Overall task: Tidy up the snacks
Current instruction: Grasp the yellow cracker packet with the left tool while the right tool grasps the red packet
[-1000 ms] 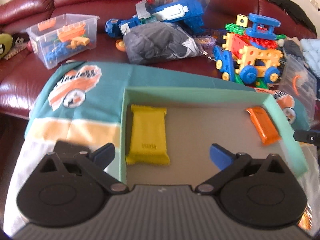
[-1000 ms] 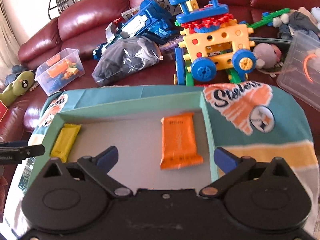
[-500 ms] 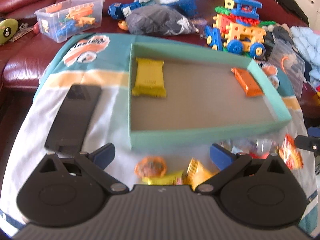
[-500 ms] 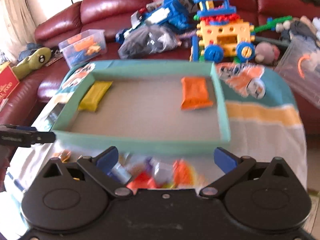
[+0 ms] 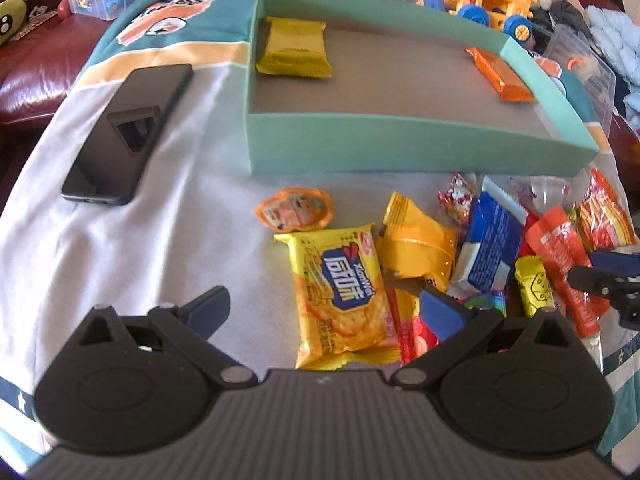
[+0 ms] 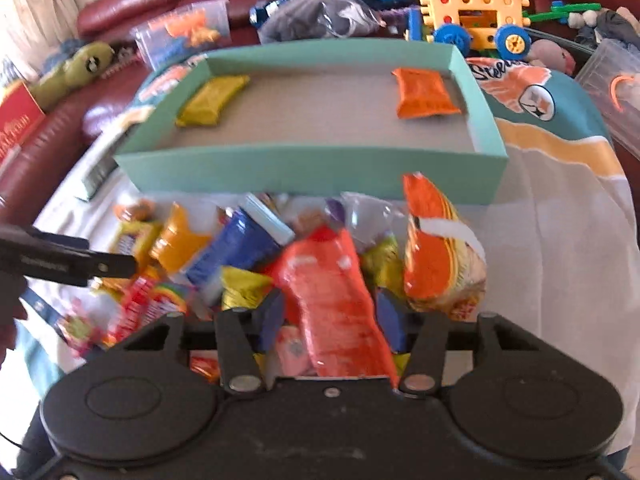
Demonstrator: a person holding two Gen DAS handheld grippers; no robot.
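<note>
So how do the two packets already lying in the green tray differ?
The yellow packet lies in the tray's far left corner; the orange packet lies against the right wall. The yellow packet looks broader and squarer, while the orange packet looks narrower in the left wrist view. Both lie flat on the green tray floor, sealed and far apart.

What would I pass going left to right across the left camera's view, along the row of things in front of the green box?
Black phone → round orange jelly cup → yellow cracker pack → orange-yellow packet → blue wrapper → long red-orange packet.
</note>
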